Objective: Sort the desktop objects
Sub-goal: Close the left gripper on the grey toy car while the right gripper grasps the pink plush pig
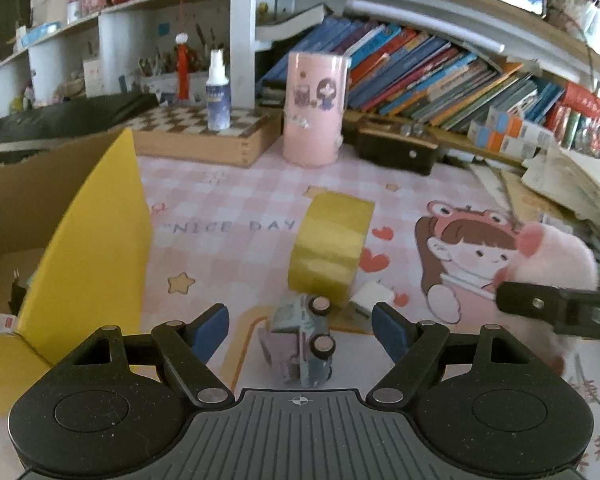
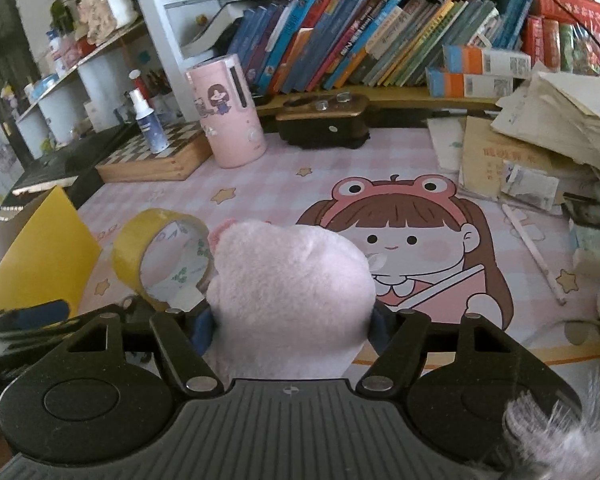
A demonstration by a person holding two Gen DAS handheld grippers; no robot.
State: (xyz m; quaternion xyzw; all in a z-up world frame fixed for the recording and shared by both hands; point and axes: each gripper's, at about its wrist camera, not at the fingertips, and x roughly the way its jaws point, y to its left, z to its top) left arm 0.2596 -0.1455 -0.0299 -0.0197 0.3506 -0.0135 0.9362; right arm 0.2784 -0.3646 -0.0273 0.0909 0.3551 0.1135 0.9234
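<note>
Two tongs: my left tongs [image 1: 300,330] gape around the toy car [image 1: 300,344]; my right tongs [image 2: 292,326] clamp the plush toy [image 2: 288,280].
Car lies on its side between the left pads, untouched, long axis pointing away toward the tape roll [image 1: 330,246].

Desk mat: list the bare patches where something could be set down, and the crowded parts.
Free: the checked mat between pink canister, black case and tape roll; also the printed girl's face. Crowded: paper pile at right; toy car, tape and yellow box flap near the left tool.

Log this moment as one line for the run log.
left gripper: open over toy car | right gripper: shut on pink plush toy | yellow tape roll: on mat
</note>
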